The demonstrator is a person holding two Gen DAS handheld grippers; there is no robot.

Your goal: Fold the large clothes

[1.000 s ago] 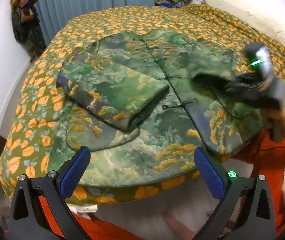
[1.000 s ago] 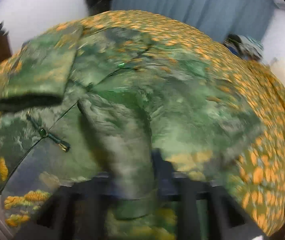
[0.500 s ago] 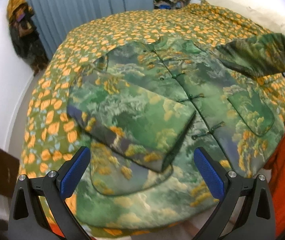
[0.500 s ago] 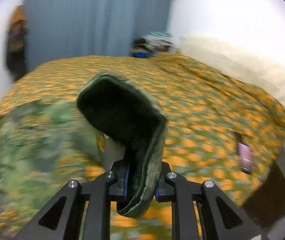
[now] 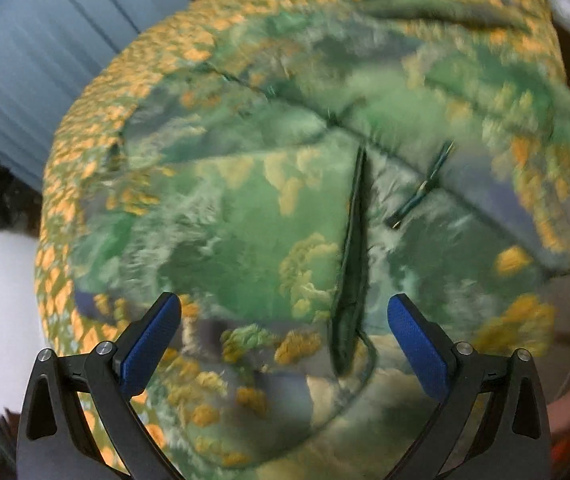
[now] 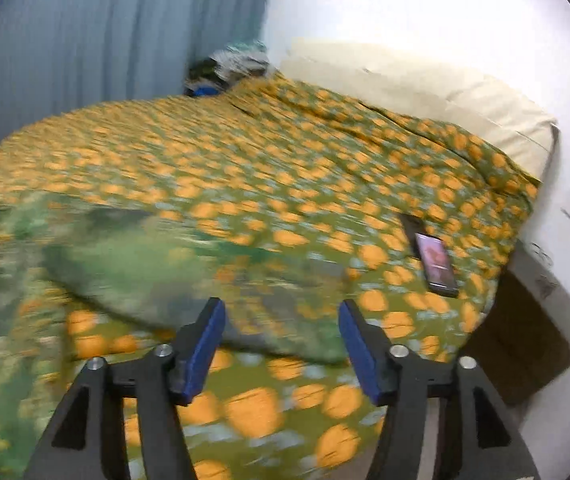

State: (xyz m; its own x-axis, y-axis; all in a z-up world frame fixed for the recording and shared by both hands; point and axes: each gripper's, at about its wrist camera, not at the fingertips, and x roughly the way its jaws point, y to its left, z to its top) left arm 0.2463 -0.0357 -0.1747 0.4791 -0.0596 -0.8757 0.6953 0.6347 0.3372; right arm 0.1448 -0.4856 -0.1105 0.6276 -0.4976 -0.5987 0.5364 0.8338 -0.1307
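The big green jacket lies flat on the bed so it can be folded. One sleeve is laid across its front, and the dark cuff edge sits just in front of the left claw. That claw is wide open and holds nothing, probably getting ready to grab there. The right claw is opening, with nothing between its pads. The other sleeve lies spread out just ahead of it. A phone rests off to its right.
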